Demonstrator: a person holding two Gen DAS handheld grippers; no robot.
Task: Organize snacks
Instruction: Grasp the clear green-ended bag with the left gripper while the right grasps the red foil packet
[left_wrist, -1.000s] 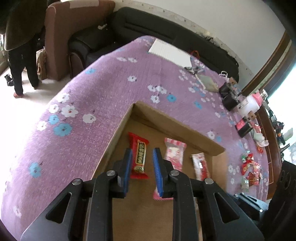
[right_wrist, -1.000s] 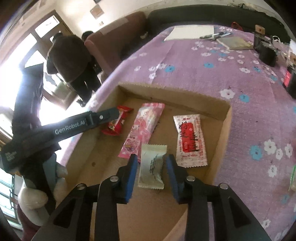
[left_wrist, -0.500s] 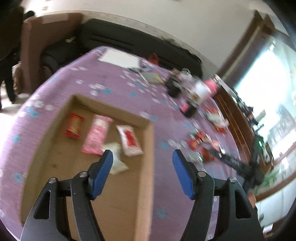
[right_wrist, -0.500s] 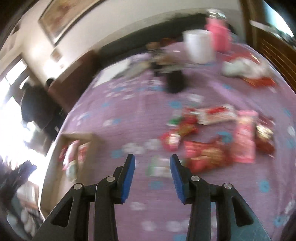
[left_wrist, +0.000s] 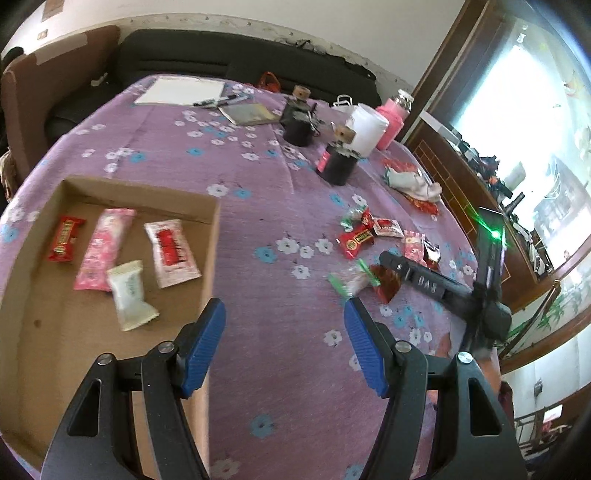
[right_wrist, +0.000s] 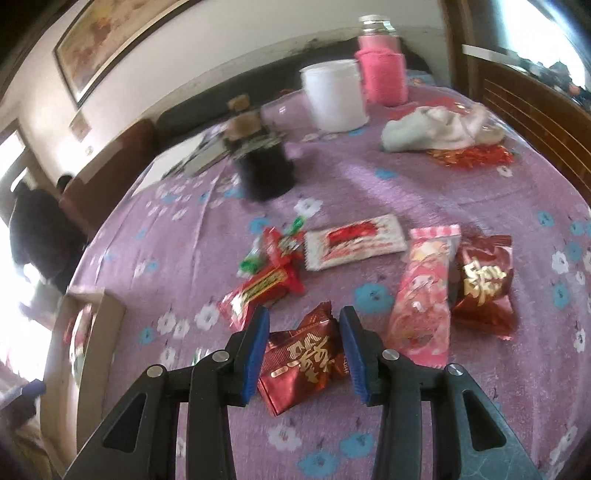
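Observation:
A cardboard box on the purple flowered cloth holds a red bar, a pink packet, a white-and-red packet and a pale packet. My left gripper hangs open and empty over the cloth beside the box's right wall. Loose snacks lie farther right. There my right gripper straddles a dark red packet lying flat; its jaws are closing and the pads do not visibly squeeze it. Beside it lie a pink packet, a dark red bag and a red bar.
Two black jars, a white cup and a pink bottle stand at the back. A crumpled cloth lies far right, papers and pens far back. A person stands beyond the table's left.
Both grippers swung away from the box toward the right. The left one opened and left the red bar inside. The right one left the pale packet and now stands over the loose snacks.

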